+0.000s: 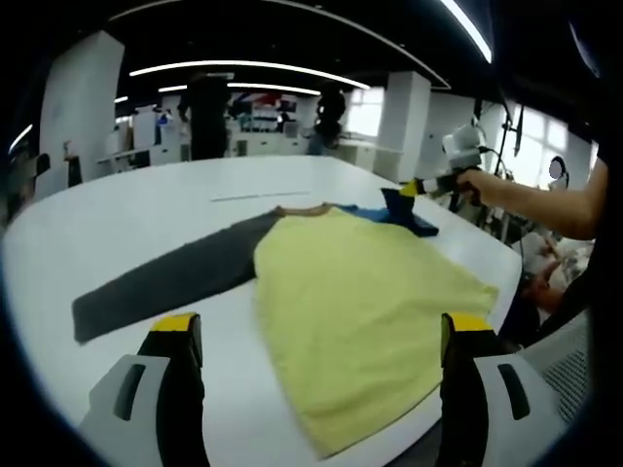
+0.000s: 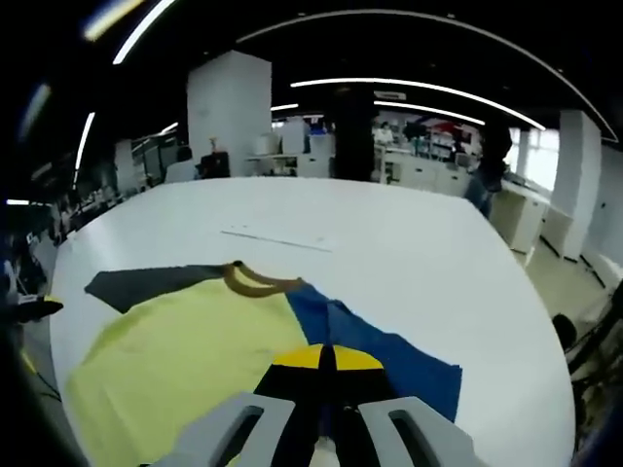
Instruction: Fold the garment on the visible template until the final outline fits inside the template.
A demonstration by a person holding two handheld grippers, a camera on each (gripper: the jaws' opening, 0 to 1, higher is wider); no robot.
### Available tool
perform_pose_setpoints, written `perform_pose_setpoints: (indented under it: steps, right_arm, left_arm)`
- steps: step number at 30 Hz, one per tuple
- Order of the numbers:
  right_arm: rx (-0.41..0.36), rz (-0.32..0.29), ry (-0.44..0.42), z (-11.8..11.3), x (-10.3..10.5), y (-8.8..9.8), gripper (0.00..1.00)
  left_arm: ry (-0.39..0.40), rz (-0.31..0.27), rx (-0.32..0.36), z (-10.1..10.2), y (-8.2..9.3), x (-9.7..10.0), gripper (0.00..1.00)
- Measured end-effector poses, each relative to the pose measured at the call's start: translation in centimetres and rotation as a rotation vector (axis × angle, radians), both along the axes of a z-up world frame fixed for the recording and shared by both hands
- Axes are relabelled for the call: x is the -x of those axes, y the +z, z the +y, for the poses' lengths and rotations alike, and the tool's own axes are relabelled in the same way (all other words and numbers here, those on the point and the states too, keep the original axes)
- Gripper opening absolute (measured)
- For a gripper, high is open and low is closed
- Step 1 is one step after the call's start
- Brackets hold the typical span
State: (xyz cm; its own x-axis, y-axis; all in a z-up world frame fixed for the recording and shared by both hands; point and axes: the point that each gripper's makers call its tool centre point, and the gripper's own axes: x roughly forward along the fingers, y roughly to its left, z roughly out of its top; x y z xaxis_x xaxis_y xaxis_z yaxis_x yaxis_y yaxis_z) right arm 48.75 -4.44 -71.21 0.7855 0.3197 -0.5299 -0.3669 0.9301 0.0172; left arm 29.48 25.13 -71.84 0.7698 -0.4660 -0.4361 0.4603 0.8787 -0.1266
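Note:
A shirt with a yellow body (image 1: 360, 311) lies flat on the white table (image 1: 127, 209). Its dark grey sleeve (image 1: 165, 282) stretches out to the left. My left gripper (image 1: 321, 331) hovers over the shirt's near hem, open, its jaws wide apart with nothing between them. The blue sleeve (image 1: 404, 214) at the far side is pinched by my right gripper (image 1: 417, 190), held by a person's arm coming in from the right. In the right gripper view the jaws are shut (image 2: 326, 358) on the blue sleeve (image 2: 399, 365), with the yellow body (image 2: 185, 350), brown collar (image 2: 255, 280) and grey sleeve (image 2: 146, 282) to the left.
A thin straight line (image 2: 277, 239) is marked on the table beyond the collar, also seen as a faint line (image 1: 258, 197). The table's edge (image 1: 504, 265) runs close to the shirt's right side. White pillars, desks and standing people fill the background.

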Motion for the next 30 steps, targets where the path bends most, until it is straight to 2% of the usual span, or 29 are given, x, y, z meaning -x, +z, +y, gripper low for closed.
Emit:
perform_pose_setpoints:
  steps: [30]
  right_arm:
    - [-0.081,-0.008,0.133,9.3,-2.3,1.0,0.0]
  left_arm:
    - [0.004,0.001,-0.012,0.3,-0.5,0.3,0.99]
